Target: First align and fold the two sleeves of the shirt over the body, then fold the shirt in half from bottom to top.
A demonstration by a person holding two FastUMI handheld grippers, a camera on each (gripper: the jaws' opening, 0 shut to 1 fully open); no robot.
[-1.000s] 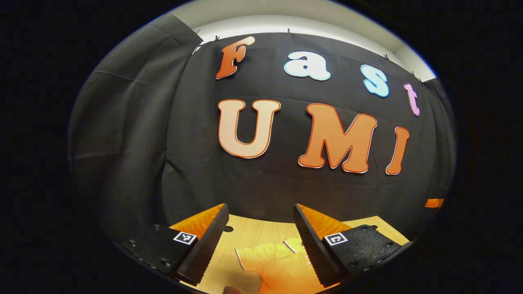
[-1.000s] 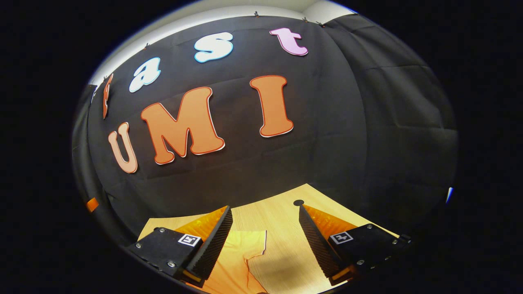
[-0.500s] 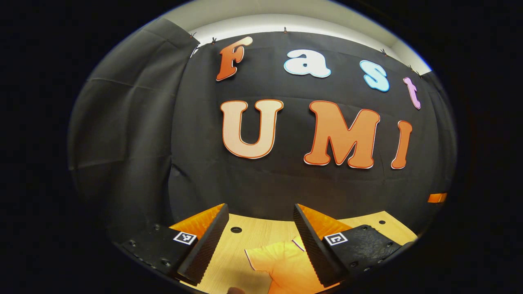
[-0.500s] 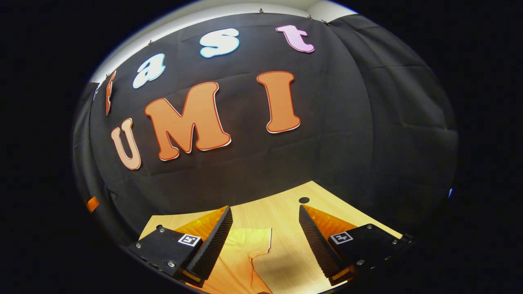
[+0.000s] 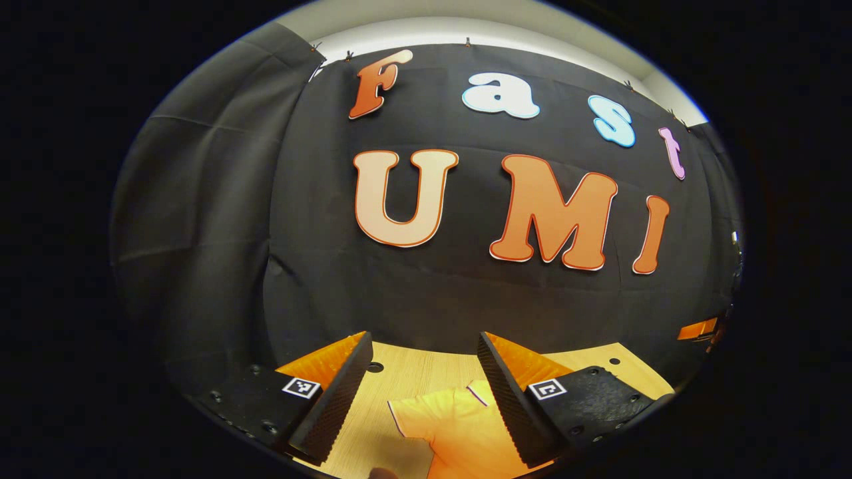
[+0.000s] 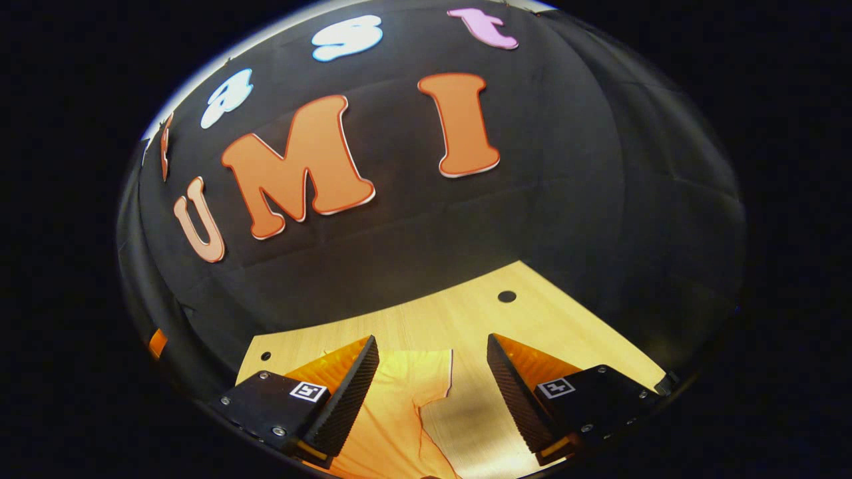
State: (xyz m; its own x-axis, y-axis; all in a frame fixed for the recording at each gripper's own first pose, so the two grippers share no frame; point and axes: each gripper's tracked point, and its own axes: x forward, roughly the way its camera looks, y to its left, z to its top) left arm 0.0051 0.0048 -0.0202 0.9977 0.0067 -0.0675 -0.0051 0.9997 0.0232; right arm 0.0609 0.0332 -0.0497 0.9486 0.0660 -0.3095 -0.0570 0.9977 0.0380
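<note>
An orange shirt (image 5: 459, 426) with pale trim lies flat on the wooden table (image 5: 399, 379). In the left gripper view its short sleeve and collar edge sit between the fingers of my left gripper (image 5: 424, 372), which hangs open above the table with nothing held. The right gripper view has the shirt (image 6: 399, 406) spread low and left, its other sleeve edge reaching between the fingers. My right gripper (image 6: 432, 376) is open too, held above the cloth and empty.
The light wooden table (image 6: 479, 319) has small round holes (image 6: 506, 296) near its far edge. Black cloth walls close the booth right behind the table. Bare wood lies to the right of the shirt in the right gripper view.
The right gripper has tipped downward, so more table and shirt show than before. The left gripper view has shifted only slightly. Both grippers stay open.
</note>
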